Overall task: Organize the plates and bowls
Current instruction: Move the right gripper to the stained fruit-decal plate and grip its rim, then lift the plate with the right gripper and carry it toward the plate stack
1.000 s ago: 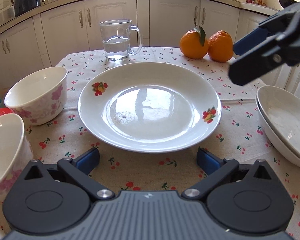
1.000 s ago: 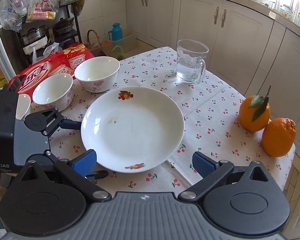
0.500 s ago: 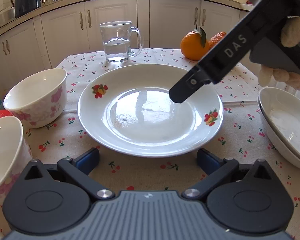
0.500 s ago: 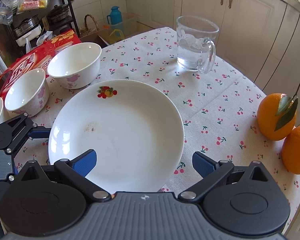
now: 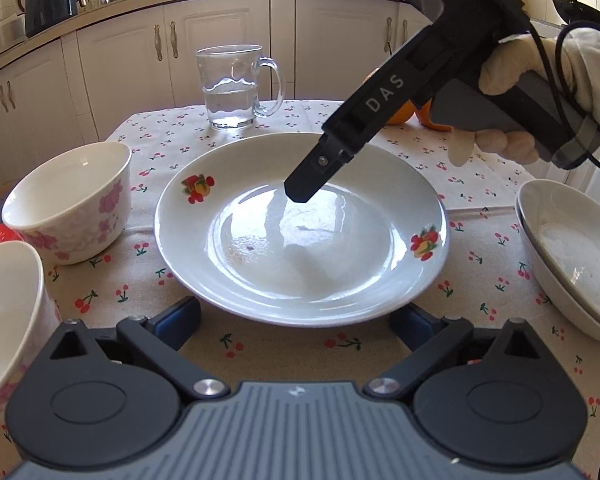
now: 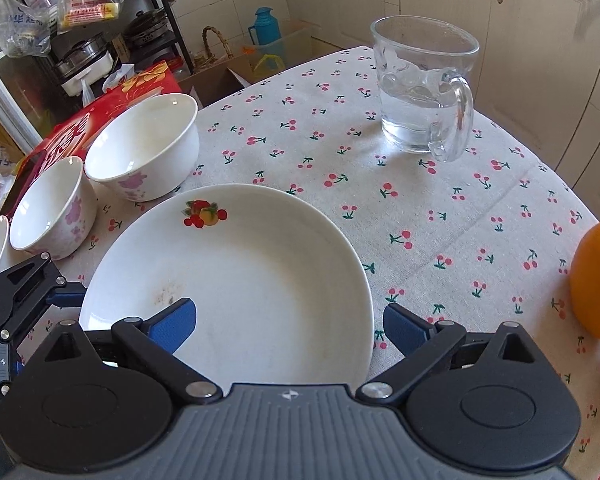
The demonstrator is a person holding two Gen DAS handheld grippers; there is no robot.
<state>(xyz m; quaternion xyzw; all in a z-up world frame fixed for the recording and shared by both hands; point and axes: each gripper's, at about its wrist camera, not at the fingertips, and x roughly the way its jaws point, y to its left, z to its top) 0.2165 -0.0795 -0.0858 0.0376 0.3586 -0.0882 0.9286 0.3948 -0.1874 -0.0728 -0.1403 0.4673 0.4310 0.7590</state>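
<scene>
A white plate with fruit decals (image 5: 300, 236) lies mid-table; it also shows in the right wrist view (image 6: 236, 280). My left gripper (image 5: 296, 320) is open, low at the plate's near rim. My right gripper (image 6: 290, 320) is open and straddles the plate's right edge, one finger over the plate, one outside; from the left wrist view its finger (image 5: 312, 176) hangs over the plate's middle. Two floral bowls (image 5: 68, 196) (image 5: 4, 312) stand left of the plate. Stacked white dishes (image 5: 572, 248) sit at the right.
A glass mug of water (image 5: 236, 88) stands behind the plate, also in the right wrist view (image 6: 424, 84). Oranges (image 6: 596, 280) lie at the far right. A red box (image 6: 80, 128) lies beyond the bowls at the table's left edge.
My right gripper has come down and across from the right, over the plate, and now straddles its edge. My left gripper has stayed almost still at the near rim.
</scene>
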